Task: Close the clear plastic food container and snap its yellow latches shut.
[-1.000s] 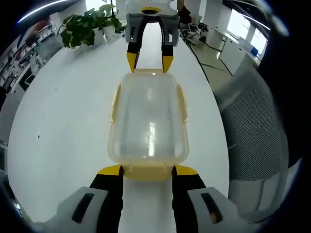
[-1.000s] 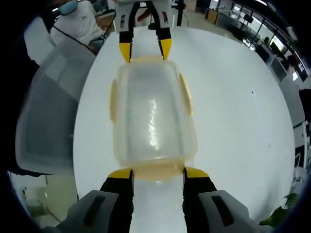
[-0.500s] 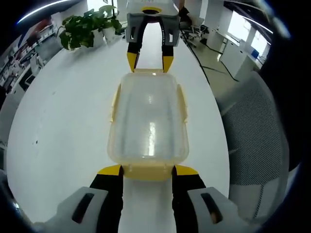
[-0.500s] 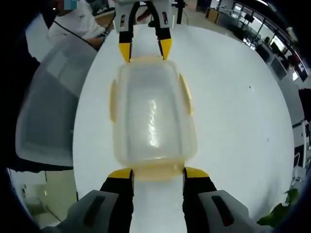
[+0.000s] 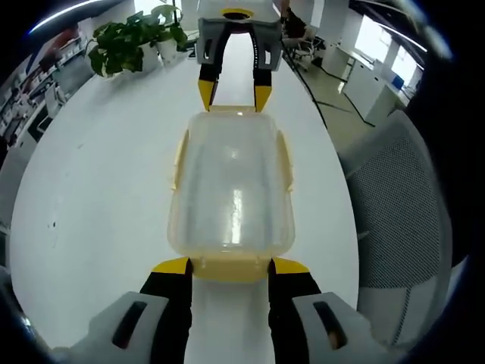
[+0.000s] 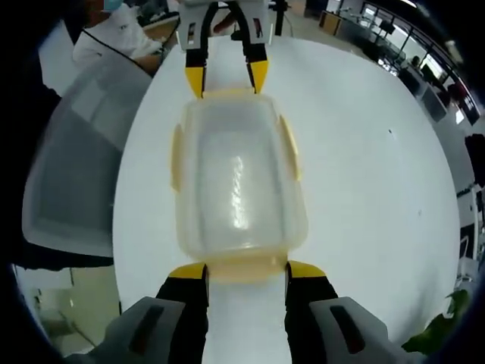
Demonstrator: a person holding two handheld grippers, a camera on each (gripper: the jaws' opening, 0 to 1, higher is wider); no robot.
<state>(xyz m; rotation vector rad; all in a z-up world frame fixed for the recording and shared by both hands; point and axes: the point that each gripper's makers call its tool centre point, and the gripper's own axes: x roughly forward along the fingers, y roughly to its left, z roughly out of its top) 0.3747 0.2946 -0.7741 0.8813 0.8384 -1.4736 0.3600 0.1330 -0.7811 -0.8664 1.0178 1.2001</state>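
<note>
As it lies lengthwise on the white table (image 5: 98, 174), the clear plastic container (image 5: 231, 186) sits between the two grippers, one at each short end. In the left gripper view, potted plants (image 5: 132, 42) stand at the far left of the table, and a grey mesh chair (image 5: 398, 220) is beside the table's right edge. The container is a rounded rectangle of cloudy, see-through plastic with its lid on top, and light glints in a pale streak down the middle of the lid. Yellow latches run along both long sides (image 5: 180, 155), and another yellow latch (image 5: 229, 267) lies along the near short end. The left gripper (image 5: 229, 265) has its yellow-tipped black jaws spread apart, one at each corner of that near latch, touching or just beside it; they hold nothing between them. At the far end the right gripper (image 5: 232, 95) points its yellow tips at the opposite latch.

In the right gripper view, a person's white sleeve (image 6: 114, 38) shows at the upper left beyond the chair (image 6: 72, 174). The container (image 6: 236, 178) lies the same way on the table (image 6: 371, 174), its lid appearing seated. The right gripper (image 6: 246, 269) is likewise open, its jaws flanking the near yellow latch (image 6: 246, 267), with the left gripper (image 6: 225, 78) at the far end.
</note>
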